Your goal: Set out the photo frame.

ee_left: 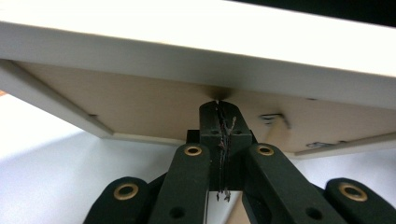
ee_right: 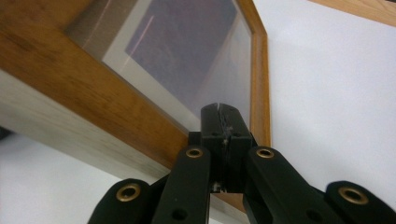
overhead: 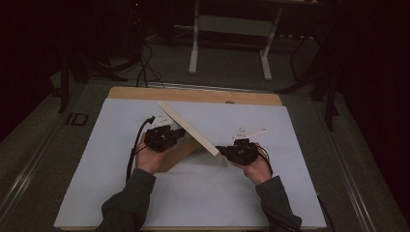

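Note:
A wooden picture frame stands tilted on the white sheet, its pale side edge running from back left to front right. My left gripper is shut with nothing between its jaws. In the left gripper view its tip presses against the frame's brown backing board, just below the pale edge. My right gripper is also shut and holds nothing, at the frame's near right end. In the right gripper view its tip rests against the glass front inside the brown wooden border.
The white sheet covers most of the wooden table. Beyond the table's far edge stand a white desk base and dark cables on the floor. A small metal clip sits on the backing board.

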The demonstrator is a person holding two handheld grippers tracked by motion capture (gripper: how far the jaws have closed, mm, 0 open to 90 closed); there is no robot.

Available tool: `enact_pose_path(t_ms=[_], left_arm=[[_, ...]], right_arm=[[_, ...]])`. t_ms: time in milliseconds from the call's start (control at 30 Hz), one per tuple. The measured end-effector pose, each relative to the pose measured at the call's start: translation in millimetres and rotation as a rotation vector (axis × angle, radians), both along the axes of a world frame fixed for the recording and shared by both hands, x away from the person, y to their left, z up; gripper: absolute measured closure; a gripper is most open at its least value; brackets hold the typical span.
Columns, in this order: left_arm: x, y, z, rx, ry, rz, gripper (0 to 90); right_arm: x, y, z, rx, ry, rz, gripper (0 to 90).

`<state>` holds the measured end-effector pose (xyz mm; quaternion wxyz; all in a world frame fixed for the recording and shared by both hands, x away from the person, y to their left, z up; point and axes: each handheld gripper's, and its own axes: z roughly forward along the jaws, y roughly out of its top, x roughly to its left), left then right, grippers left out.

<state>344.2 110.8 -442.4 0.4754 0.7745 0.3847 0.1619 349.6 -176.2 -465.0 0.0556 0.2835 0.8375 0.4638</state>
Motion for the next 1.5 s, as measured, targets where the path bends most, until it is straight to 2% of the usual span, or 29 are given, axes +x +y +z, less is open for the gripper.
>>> enact_pose_path(t_ms=[233, 367, 533, 833, 1033, 1500], left_arm=[[-7.5, -7.1, 2.5, 0.011, -0.007, -0.025, 89.9], [-10.6, -7.0, 4.5, -0.011, -0.001, -0.037, 89.8], [-14.6, -8.5, 7.2, -0.018, 0.0, -0.054, 89.7], [-13.3, -7.8, 7.7, -0.019, 0.008, -0.057, 89.8], [-12.9, -11.8, 5.9, -0.002, 0.014, -0.064, 89.9], [-13.7, -17.7, 2.6, 0.014, 0.018, -0.083, 90.0]], right_arm=[[-1.7, 2.2, 0.1, -0.004, -0.004, 0.01, 89.8], [-2.7, 2.8, 1.0, -0.01, -0.006, 0.013, 89.8], [-5.2, 2.7, 5.2, -0.007, -0.017, 0.02, 89.8], [-8.6, 4.2, 8.3, -0.007, -0.023, 0.028, 90.0], [-10.9, 6.9, 8.9, -0.015, -0.025, 0.038, 90.0], [-17.9, 15.0, 11.4, -0.033, -0.034, 0.094, 90.0]])
